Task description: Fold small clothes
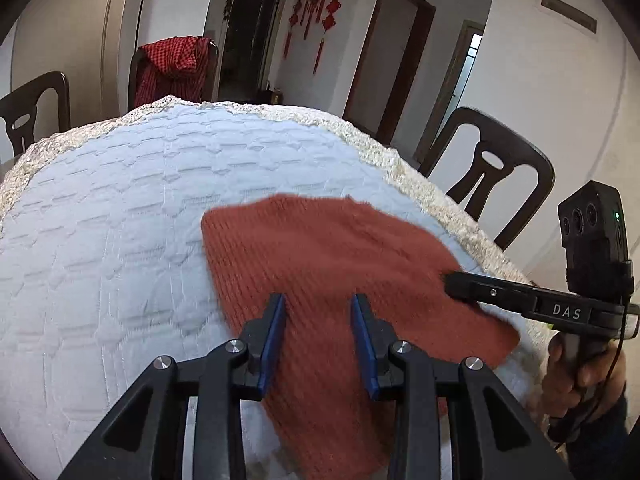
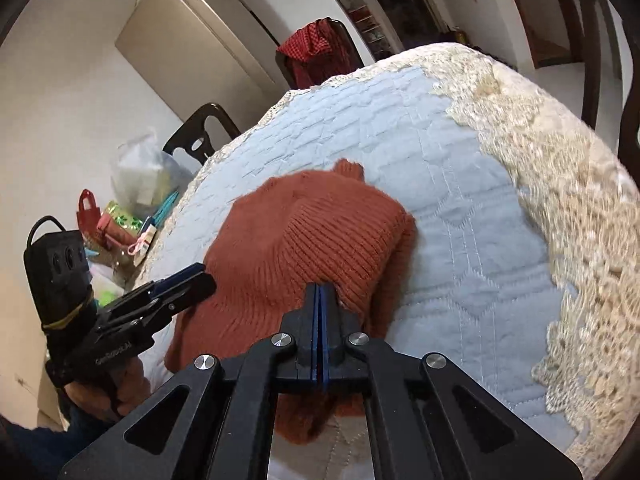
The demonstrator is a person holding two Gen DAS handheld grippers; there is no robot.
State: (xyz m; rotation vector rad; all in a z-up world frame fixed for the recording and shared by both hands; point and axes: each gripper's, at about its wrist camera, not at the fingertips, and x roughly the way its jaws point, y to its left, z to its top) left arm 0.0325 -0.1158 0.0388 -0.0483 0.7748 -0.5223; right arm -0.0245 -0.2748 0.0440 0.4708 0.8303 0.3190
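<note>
A rust-red knitted garment (image 1: 320,264) lies on the white quilted tablecloth (image 1: 120,208). My left gripper (image 1: 319,300) is open just above the garment's near part, holding nothing. My right gripper (image 2: 319,292) is shut on a raised fold of the garment (image 2: 320,232), which is lifted off the cloth. In the left wrist view the right gripper (image 1: 450,280) comes in from the right at the garment's edge. In the right wrist view the left gripper (image 2: 200,276) shows at the garment's left edge.
The tablecloth has a cream lace border (image 2: 560,200). Dark wooden chairs (image 1: 492,176) stand around the table; one holds a red checked cloth (image 1: 172,68). Bags and clutter (image 2: 132,208) sit beyond the table's left side.
</note>
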